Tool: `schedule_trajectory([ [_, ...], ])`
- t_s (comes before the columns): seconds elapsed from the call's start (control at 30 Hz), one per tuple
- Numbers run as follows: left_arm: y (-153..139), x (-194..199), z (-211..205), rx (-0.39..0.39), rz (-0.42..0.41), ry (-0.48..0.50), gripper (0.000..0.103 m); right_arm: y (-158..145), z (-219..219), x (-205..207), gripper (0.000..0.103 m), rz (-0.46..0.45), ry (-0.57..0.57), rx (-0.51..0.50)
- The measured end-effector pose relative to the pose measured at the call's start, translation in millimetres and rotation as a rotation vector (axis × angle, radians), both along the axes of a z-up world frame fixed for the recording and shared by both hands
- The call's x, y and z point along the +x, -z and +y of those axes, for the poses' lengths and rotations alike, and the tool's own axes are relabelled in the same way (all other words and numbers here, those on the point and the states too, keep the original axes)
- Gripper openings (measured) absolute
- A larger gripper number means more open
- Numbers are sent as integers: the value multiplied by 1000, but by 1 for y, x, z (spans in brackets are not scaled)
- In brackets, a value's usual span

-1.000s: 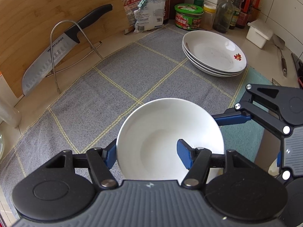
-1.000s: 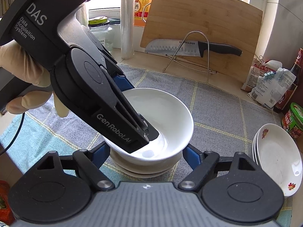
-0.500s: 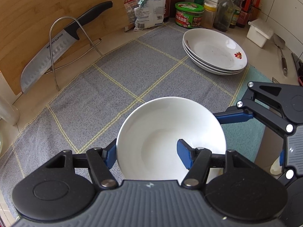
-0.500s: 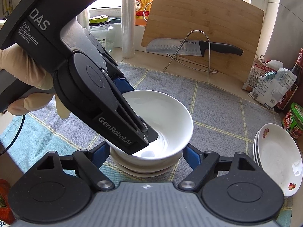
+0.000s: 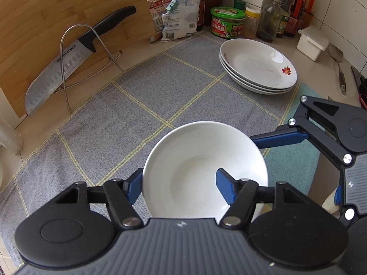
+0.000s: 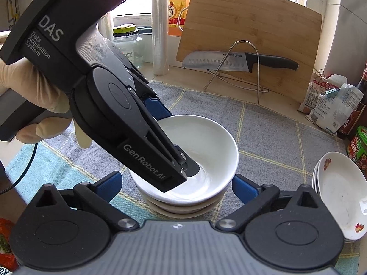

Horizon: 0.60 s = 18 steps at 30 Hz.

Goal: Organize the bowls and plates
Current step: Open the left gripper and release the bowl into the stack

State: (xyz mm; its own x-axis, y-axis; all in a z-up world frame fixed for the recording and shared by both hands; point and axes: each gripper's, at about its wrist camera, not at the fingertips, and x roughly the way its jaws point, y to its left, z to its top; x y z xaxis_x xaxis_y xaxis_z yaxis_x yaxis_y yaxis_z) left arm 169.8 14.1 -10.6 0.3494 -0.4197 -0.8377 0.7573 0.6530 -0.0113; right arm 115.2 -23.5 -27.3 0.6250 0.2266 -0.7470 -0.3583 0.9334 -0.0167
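I see a grey woven cloth (image 5: 142, 91) with yellow grid lines. On it, three shallow glossy plates (image 5: 257, 66) sit stacked, well apart from my bowls. My left gripper (image 5: 179, 183) straddles the round white bowl's (image 5: 201, 160) rim, nested atop the stack. My right gripper (image 6: 176, 183) gapes wide, holding nothing.

SUPOR on knife (image 6: 220, 62), GenRobot.AI, DAS on left gripper (image 6: 181, 171)

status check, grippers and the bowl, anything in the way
Left gripper straddles top bowl rim, one finger inside. Right gripper open, flanking the bowl stack. Plate stack set apart. Nothing in the way.
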Motion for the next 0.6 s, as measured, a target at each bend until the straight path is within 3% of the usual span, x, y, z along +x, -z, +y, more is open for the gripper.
schedule_trajectory([
  [0.1, -5, -1, 3, -23, -13, -9, 76, -2, 0, -1, 103, -20, -4, -11],
  [0.33, -12, 1, 7, -33, -39, -27, 76, -11, 1, -3, 103, -71, -27, -10],
  [0.6, -17, 1, 24, -77, -45, -90, 77, -5, -3, 1, 103, -44, -37, -4],
])
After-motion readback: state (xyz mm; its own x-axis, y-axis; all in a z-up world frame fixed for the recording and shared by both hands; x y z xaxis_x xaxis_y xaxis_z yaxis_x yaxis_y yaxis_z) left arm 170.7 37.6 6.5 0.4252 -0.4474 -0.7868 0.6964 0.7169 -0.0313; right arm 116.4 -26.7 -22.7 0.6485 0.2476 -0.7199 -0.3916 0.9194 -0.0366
